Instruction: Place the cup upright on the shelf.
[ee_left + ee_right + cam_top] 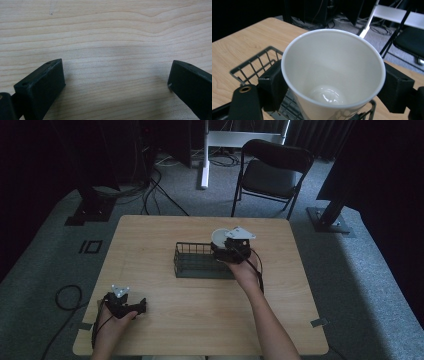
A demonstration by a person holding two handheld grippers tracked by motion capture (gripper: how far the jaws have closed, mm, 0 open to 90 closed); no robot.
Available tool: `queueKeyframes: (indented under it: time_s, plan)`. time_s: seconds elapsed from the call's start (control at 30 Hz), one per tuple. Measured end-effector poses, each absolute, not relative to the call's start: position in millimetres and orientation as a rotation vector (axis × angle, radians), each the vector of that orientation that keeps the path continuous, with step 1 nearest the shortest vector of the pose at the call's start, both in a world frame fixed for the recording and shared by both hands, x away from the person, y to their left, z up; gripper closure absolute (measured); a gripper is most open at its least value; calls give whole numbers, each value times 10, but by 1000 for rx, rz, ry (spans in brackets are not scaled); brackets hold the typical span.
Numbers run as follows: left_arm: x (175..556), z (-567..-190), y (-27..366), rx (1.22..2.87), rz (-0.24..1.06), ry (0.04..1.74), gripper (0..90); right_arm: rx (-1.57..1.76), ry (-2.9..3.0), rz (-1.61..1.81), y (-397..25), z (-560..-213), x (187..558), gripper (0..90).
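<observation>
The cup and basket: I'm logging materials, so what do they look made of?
Cup: white, probably paper or thin plastic; thin rolled rim, glossy glare at the bottom. Basket: dark, matte-coated metal wire by its thin grid bars.

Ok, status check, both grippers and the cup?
Right gripper shut on white cup, over wire basket. Left gripper open, empty, on table. Nothing in the way.

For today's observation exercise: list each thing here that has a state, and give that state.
White cup: empty, held over the basket's right end.
Wire basket: upright on the table, looks empty.
Right claw: shut on the white cup.
Left claw: open, empty, over bare table.
Folding chair: unfolded, unoccupied.
</observation>
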State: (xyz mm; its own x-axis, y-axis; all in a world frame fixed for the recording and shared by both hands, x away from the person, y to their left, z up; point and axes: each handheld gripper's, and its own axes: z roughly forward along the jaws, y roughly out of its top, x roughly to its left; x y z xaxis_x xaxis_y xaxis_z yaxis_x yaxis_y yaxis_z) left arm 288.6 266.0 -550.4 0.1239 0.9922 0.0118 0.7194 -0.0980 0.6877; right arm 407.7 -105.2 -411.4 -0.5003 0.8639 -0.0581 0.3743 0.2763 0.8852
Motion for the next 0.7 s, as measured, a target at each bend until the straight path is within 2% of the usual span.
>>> queueKeyframes:
  time_s: [0.27,0.7]
  plan:
    - [2886,-5504,2659,1876,669,1651,12,1158,2037,1139,-1023,-4310,4125,200]
    - [2885,-5503,2659,1876,669,1651,12,1189,2068,1100,-1015,-4438,4184,199]
